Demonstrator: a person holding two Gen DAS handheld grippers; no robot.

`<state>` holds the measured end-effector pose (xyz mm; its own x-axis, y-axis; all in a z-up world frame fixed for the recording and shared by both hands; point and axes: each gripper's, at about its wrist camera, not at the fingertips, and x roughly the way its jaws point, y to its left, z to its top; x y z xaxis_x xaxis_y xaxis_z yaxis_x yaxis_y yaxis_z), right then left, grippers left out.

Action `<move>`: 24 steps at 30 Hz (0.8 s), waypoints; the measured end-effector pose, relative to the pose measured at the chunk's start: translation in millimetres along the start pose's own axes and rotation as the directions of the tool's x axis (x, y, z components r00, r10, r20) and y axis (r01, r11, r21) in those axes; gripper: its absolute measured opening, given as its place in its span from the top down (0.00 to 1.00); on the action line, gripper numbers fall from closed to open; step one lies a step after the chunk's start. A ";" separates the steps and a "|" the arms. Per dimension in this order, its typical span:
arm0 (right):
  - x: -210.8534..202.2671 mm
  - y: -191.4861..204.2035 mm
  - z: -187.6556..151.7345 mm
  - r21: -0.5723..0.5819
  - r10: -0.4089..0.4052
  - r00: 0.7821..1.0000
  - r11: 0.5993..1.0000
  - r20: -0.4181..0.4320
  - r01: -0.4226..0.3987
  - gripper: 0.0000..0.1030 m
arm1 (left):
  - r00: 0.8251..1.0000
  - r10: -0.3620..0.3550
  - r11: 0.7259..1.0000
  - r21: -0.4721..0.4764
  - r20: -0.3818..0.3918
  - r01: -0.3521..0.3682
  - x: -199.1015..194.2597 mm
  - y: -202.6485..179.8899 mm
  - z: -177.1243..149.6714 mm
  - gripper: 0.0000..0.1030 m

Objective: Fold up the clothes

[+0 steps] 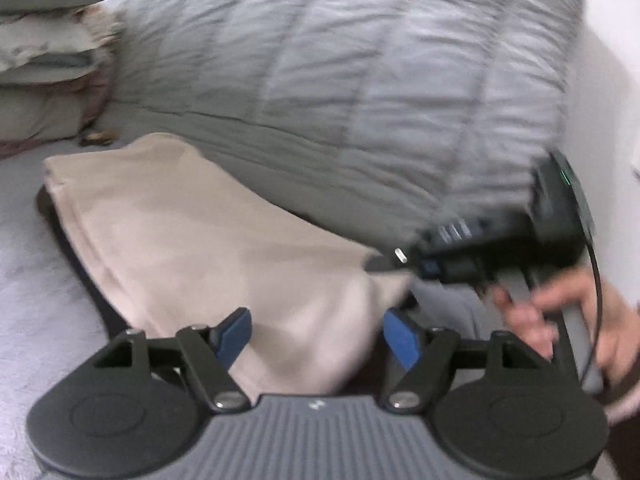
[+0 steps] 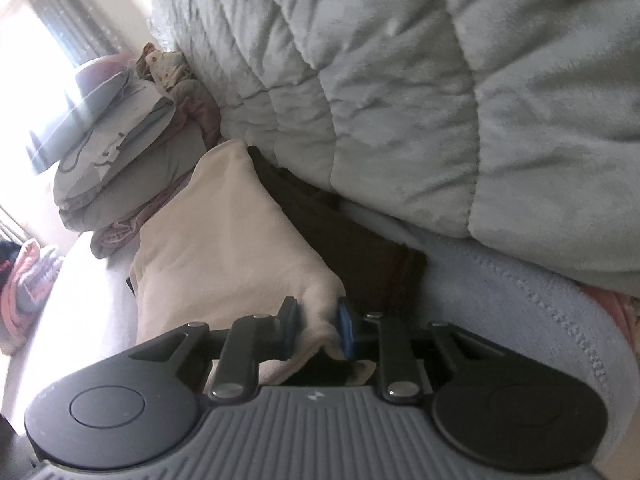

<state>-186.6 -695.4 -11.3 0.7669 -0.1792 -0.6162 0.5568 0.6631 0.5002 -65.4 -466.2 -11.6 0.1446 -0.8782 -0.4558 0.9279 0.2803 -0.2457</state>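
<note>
A beige garment (image 1: 192, 232) lies spread on the bed over a dark brown garment (image 1: 80, 264) whose edge shows along its left side. My left gripper (image 1: 318, 338) hangs open just above the beige cloth's near end, and the blue pads stand wide apart without pressing it. In the right wrist view my right gripper (image 2: 318, 328) is shut on a bunched fold of the beige garment (image 2: 224, 248). The brown garment (image 2: 344, 248) lies beside that fold. The left wrist view shows the right gripper (image 1: 384, 262) at the cloth's right corner, held by a person's hand (image 1: 560, 312).
A thick grey quilt (image 1: 340, 60) is heaped behind the garments. A stack of pillows (image 1: 44, 64) sits at the far left. The pale lilac sheet (image 1: 32, 300) covers the bed. A pink cloth (image 2: 28, 292) lies beyond the bed's edge near a bright window.
</note>
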 end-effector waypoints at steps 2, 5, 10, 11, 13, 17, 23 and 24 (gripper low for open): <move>-3.3 -3.4 4.5 0.042 -0.002 1.000 0.999 -0.011 0.003 0.70 | 1.000 0.021 0.997 0.074 -0.013 -0.020 1.4 -11.7 -3.8 0.27; -9.0 -6.9 8.4 0.079 -0.009 1.000 0.997 -0.012 0.010 0.61 | 0.998 0.045 0.990 0.133 -0.037 -0.039 6.3 -21.2 -9.2 0.27; -3.6 3.0 0.3 0.040 -0.039 0.997 0.998 -0.063 0.042 0.78 | 0.993 0.111 0.965 0.244 -0.047 -0.097 15.0 -36.7 -14.6 0.26; -4.6 5.5 0.7 0.031 -0.045 0.997 0.998 -0.055 0.047 0.82 | 0.991 0.128 0.955 0.274 -0.047 -0.110 17.5 -40.9 -16.8 0.27; -10.8 8.3 8.2 0.033 -0.035 0.999 0.999 -0.035 0.036 0.88 | 0.987 0.156 0.939 0.316 -0.047 -0.133 19.4 -47.9 -18.5 0.38; -23.3 13.6 24.1 0.015 -0.017 1.000 1.000 -0.001 0.017 0.89 | 0.991 0.127 0.955 0.277 -0.048 -0.109 16.5 -53.4 -6.1 0.42; -21.7 1.9 38.6 0.002 -0.060 0.998 0.998 0.001 0.060 0.90 | 0.997 0.054 0.971 0.238 -0.061 -0.038 23.8 -64.3 1.1 0.42; -15.6 -4.8 35.3 0.010 -0.074 0.997 0.997 -0.017 0.074 0.90 | 0.996 0.046 0.971 0.239 -0.070 -0.028 24.9 -65.7 -0.4 0.42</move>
<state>-190.0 -721.5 17.4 0.7180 -0.2152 -0.6619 0.6155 0.6404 0.4595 -122.9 -506.3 -7.1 0.1631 -0.8350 -0.5255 0.9786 0.2046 -0.0213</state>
